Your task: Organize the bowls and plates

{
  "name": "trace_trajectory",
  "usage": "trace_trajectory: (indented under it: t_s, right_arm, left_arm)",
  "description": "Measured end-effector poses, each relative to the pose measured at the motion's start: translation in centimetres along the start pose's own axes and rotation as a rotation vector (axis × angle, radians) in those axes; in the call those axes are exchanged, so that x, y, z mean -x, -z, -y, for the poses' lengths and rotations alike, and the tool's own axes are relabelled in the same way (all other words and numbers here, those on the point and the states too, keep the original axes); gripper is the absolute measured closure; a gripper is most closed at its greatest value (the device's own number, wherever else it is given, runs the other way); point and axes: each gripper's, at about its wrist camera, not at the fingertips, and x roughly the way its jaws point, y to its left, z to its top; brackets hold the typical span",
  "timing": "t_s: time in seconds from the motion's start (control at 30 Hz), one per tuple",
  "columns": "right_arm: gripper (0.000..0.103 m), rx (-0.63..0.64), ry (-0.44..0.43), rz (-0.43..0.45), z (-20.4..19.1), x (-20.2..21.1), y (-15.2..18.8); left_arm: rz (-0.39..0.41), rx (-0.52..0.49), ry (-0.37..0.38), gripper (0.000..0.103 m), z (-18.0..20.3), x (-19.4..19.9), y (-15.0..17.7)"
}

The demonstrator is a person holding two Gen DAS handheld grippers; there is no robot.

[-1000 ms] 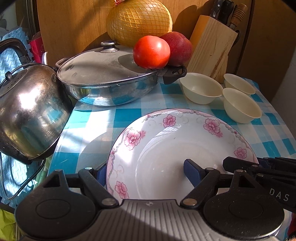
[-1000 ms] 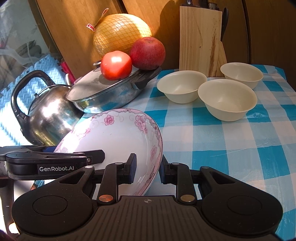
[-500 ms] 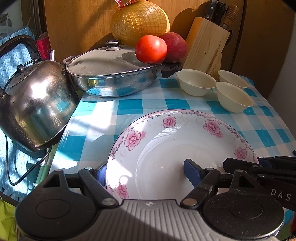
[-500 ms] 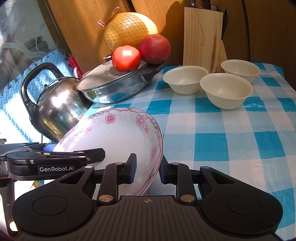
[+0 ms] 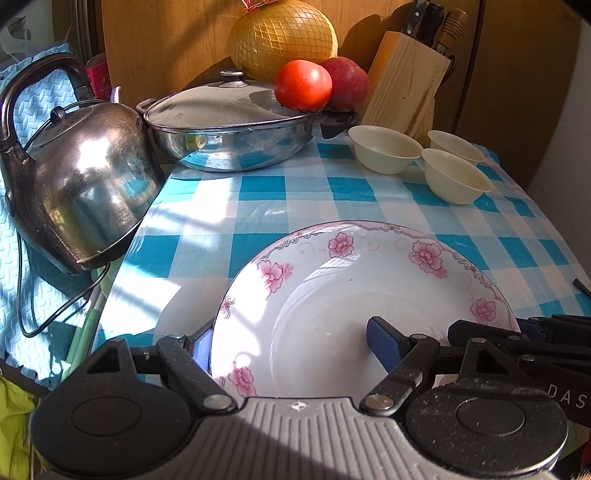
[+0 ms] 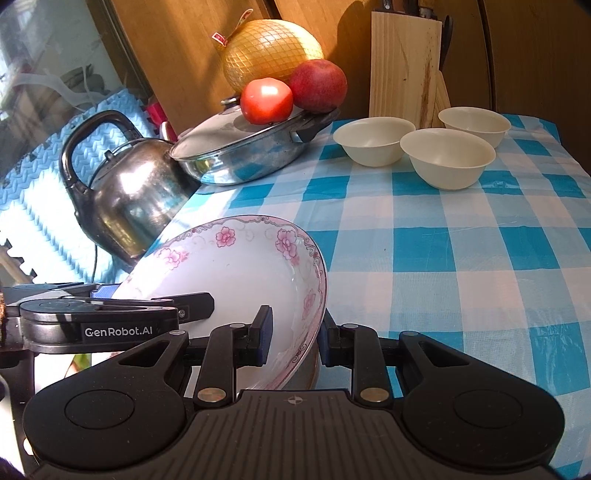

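A deep white plate (image 5: pixel 332 314) with pink flowers hangs tilted over the near left corner of the checked tablecloth (image 6: pixel 461 258). My left gripper (image 5: pixel 291 341) straddles its left rim with the jaws wide, one finger outside and one blue pad on the inner wall. The plate (image 6: pixel 229 280) has its right rim clamped by my right gripper (image 6: pixel 295 336), shut on it. In the right wrist view the left gripper (image 6: pixel 155 299) shows from the side. Three cream bowls (image 5: pixel 384 147) (image 5: pixel 456 146) (image 5: pixel 456 177) stand apart at the far right.
A steel kettle (image 5: pixel 81 192) stands at the left edge, its cord hanging. Behind it a lidded pan (image 5: pixel 229 129) carries a tomato (image 5: pixel 303 88) and an apple (image 5: pixel 347 86), with a netted pomelo (image 5: pixel 284 35) behind. A knife block (image 5: pixel 406 85) stands behind the bowls.
Both grippers have drawn back together with the plate held the same way. The pan, kettle and bowls now look farther off, and more tablecloth shows.
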Motion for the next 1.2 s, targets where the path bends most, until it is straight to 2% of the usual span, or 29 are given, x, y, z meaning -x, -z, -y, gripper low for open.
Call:
trace_trajectory:
  t_s: [0.57, 0.73, 0.93, 1.2]
  right_arm:
    - [0.07, 0.068, 0.034, 0.002, -1.5, 1.7, 2.9]
    - [0.07, 0.085, 0.029, -0.001, -1.6, 1.8, 3.0]
    - [0.067, 0.089, 0.032, -0.001, -1.6, 1.9, 3.1]
    - [0.064, 0.085, 0.054, 0.042, -0.9, 3.0, 3.1]
  left_arm:
    - [-0.004, -0.014, 0.005, 0.027, 0.3, 1.1, 2.2]
    - [-0.001, -0.046, -0.015, 0.028, 0.6, 1.2, 2.5]
    - [0.005, -0.026, 0.008, 0.028, 0.4, 1.5, 2.4]
    - [0.009, -0.017, -0.001, 0.028, 0.5, 1.5, 2.0]
